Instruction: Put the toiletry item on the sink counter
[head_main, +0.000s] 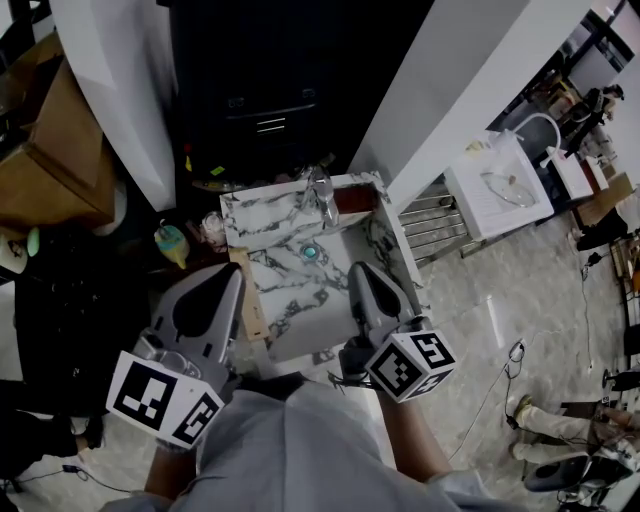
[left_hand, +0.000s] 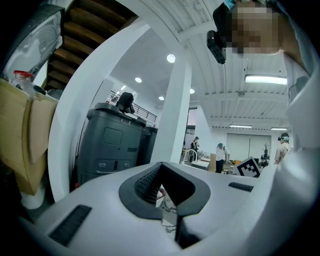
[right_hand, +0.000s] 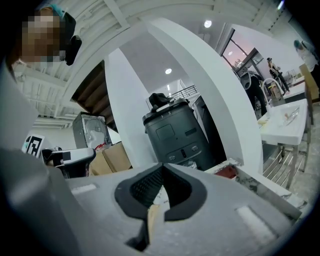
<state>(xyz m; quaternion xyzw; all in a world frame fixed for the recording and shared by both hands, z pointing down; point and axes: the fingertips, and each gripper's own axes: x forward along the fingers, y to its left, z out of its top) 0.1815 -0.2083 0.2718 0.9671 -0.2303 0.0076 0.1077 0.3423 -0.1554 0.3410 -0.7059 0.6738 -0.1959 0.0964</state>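
In the head view a marble sink counter (head_main: 255, 213) stands below me, with a chrome faucet (head_main: 320, 195) at its back and a drain (head_main: 310, 252) in the basin. A small pale green and yellow bottle-like item (head_main: 172, 243) sits left of the counter, with a clear item (head_main: 212, 230) beside it. My left gripper (head_main: 232, 272) hangs over the counter's left edge, shut and empty. My right gripper (head_main: 358, 270) hovers over the basin's right side, shut with nothing in it. In the gripper views the left gripper (left_hand: 161, 167) and the right gripper (right_hand: 162, 167) both have their jaws together.
A dark grey machine (head_main: 265, 90) stands behind the sink between white pillars (head_main: 455, 90). Cardboard boxes (head_main: 55, 150) are at the left. A white table (head_main: 500, 185) and a metal rack (head_main: 435, 225) are at the right. A wooden strip (head_main: 250, 300) lines the sink's left side.
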